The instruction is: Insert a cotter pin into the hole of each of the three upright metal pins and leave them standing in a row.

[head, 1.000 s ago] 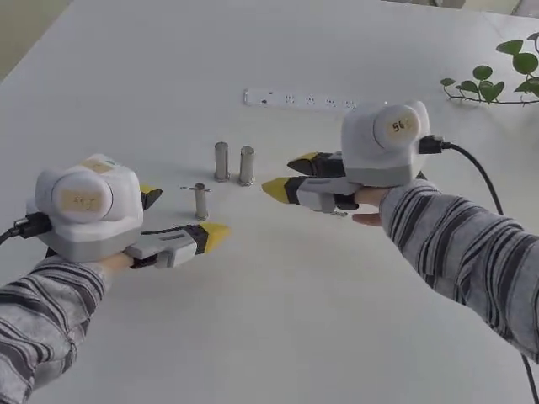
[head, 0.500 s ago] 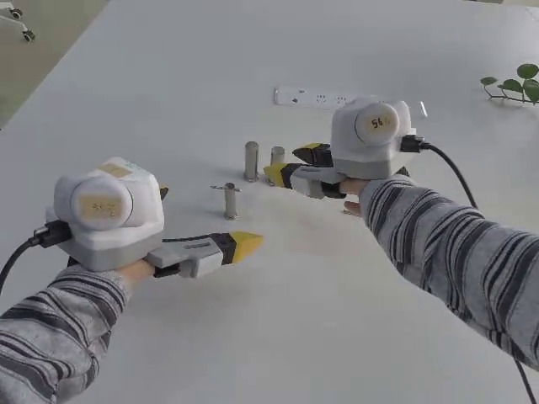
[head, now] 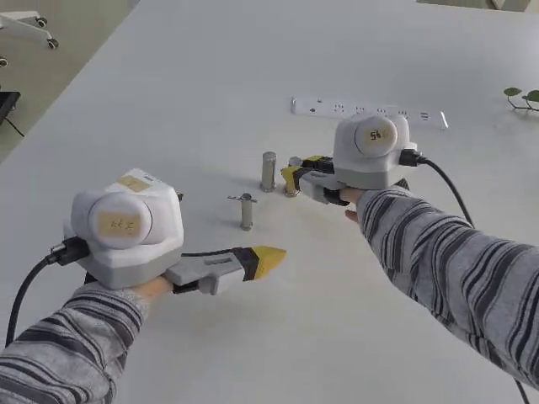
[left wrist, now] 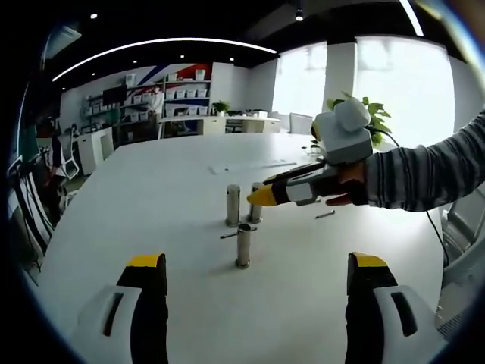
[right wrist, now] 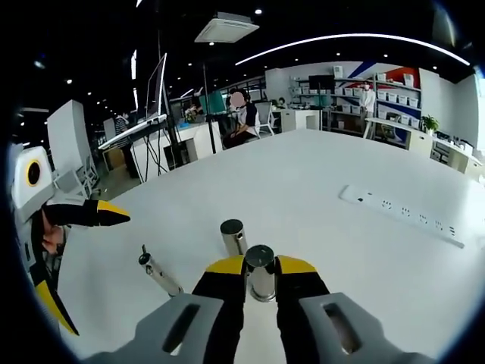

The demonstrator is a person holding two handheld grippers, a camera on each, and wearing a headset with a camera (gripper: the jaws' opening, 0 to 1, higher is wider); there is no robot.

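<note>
In the head view the right gripper (head: 296, 171) hides most of its metal pin (right wrist: 260, 274)

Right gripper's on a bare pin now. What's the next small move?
Probably hold the right gripper steady on the bare pin and send the open left gripper toward what looks like a loose cotter pin; only the front pin looks fitted.

Right claw (right wrist: 261, 283) clamped on upright metal pin (right wrist: 260, 262); second pin (right wrist: 233, 236) behind.
</note>
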